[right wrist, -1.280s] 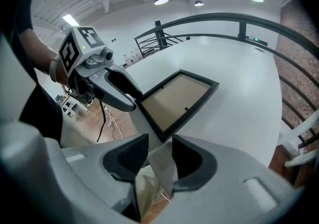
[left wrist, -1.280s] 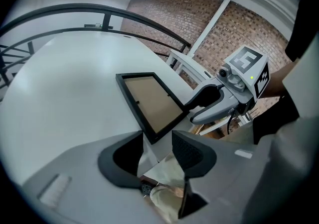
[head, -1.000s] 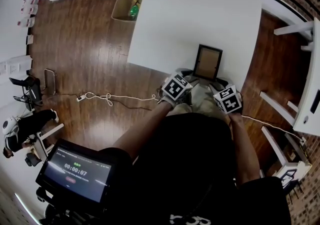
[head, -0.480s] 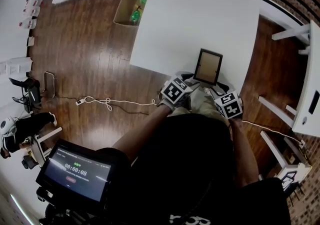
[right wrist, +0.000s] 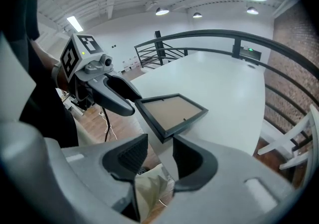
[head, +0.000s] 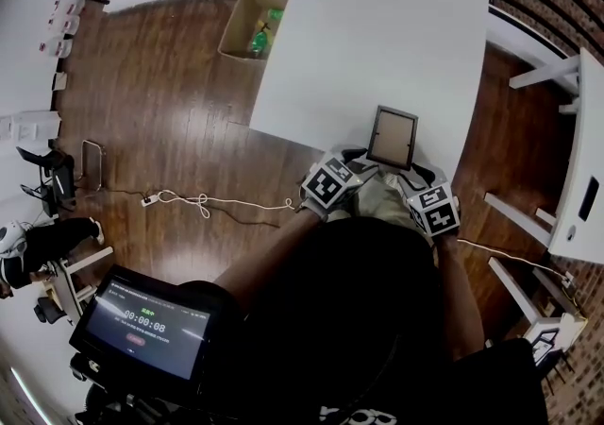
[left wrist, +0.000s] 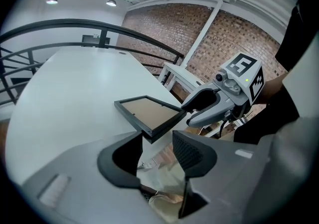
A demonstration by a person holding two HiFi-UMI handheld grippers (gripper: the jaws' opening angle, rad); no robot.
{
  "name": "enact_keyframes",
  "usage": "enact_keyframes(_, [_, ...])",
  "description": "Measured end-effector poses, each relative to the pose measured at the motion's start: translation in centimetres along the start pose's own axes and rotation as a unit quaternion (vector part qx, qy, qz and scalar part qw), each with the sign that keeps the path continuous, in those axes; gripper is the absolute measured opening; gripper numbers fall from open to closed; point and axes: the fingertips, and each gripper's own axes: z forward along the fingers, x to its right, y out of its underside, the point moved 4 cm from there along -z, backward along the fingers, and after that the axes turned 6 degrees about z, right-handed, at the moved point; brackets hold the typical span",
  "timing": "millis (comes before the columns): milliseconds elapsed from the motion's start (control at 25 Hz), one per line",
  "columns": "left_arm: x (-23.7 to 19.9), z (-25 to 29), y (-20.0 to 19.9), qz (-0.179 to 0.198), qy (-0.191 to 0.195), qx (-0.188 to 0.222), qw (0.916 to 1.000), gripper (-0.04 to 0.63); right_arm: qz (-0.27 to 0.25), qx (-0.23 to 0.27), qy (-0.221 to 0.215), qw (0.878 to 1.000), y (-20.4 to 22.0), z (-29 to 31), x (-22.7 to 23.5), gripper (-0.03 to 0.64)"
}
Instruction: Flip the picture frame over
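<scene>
The black picture frame [head: 392, 137] lies flat near the front edge of the white table [head: 377, 26], brown backing board up. In the left gripper view the frame [left wrist: 149, 112] sits just beyond my open left gripper [left wrist: 156, 146], whose jaws hold nothing. My right gripper [right wrist: 160, 154] is also open and empty, a little short of the frame [right wrist: 172, 113]. From the head view, the left gripper [head: 357, 159] is off the frame's near left corner and the right gripper [head: 412, 175] off its near right corner. Neither touches the frame.
A cardboard box [head: 250, 22] with green bottles stands on the wooden floor left of the table. A white cable [head: 203, 198] runs across the floor. White chairs [head: 552, 69] stand at the right. A tablet with a timer [head: 142, 324] sits at bottom left.
The head view has drifted, so the table and frame sit lower in the picture. Both grippers stay open, just short of the frame's near edge.
</scene>
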Motion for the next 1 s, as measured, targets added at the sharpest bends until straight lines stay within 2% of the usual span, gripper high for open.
enact_keyframes(1000, [1.6,-3.2,-2.5,0.019,0.002,0.043,0.9989,0.201,-0.003,0.022,0.010,1.000,-2.1,-3.8,-1.8,0.141])
